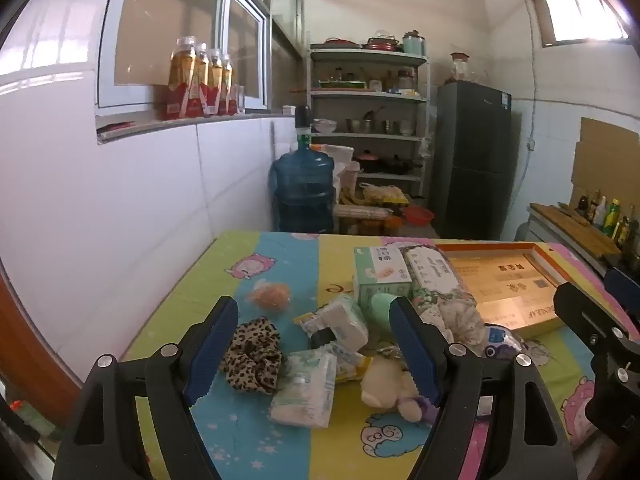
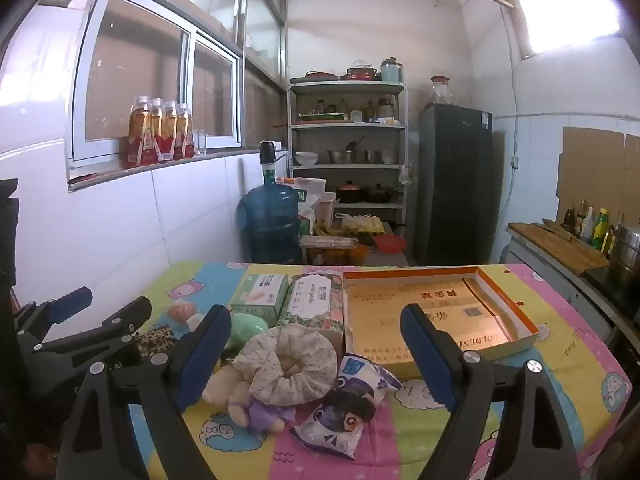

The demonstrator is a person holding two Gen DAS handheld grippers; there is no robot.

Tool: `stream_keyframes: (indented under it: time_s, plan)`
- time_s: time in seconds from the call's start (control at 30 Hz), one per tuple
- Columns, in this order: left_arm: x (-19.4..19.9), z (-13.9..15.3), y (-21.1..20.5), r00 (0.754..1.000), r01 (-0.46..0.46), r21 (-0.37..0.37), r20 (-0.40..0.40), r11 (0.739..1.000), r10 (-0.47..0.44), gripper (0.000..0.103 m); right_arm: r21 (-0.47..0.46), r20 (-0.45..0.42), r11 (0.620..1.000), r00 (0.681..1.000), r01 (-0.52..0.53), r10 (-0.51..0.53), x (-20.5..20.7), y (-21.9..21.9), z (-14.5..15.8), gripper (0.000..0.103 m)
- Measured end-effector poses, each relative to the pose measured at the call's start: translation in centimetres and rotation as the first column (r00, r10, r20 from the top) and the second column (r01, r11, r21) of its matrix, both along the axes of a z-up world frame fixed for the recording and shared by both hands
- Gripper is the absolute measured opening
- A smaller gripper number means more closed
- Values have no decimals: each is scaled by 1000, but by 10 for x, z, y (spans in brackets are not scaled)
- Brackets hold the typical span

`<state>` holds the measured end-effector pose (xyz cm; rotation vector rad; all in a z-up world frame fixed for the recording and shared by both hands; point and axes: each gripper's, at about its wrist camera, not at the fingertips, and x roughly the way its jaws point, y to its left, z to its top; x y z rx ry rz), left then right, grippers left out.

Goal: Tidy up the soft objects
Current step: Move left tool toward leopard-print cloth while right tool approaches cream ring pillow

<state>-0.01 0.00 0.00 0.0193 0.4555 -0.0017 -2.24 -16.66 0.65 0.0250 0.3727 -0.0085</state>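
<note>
Both grippers, left and right, hover spread and empty above the soft pile at lower centre; nothing is sorted yet. Next, I judge, the right closes on the floral scrunchie (orange box right of it).

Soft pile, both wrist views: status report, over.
Left hand-held gripper open, empty. Right hand-held gripper open, empty. Floral scrunchie, leopard scrunchie, plush toy loose on table; orange-rimmed box empty. No obstruction.
</note>
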Motion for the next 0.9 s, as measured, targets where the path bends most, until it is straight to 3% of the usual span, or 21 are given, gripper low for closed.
stream_keyframes:
  time_s: [0.4,0.9]
  plan:
    - [2,-17,-9,1000,18,-12,-20,1000,-18,80,-2,1,1000,1000,-19,19,1,5,-4,86]
    - [15,-15,1,998,16,-26,-55,1000,-17,80,26,-18,999,999,-41,42,9,1,-4,86]
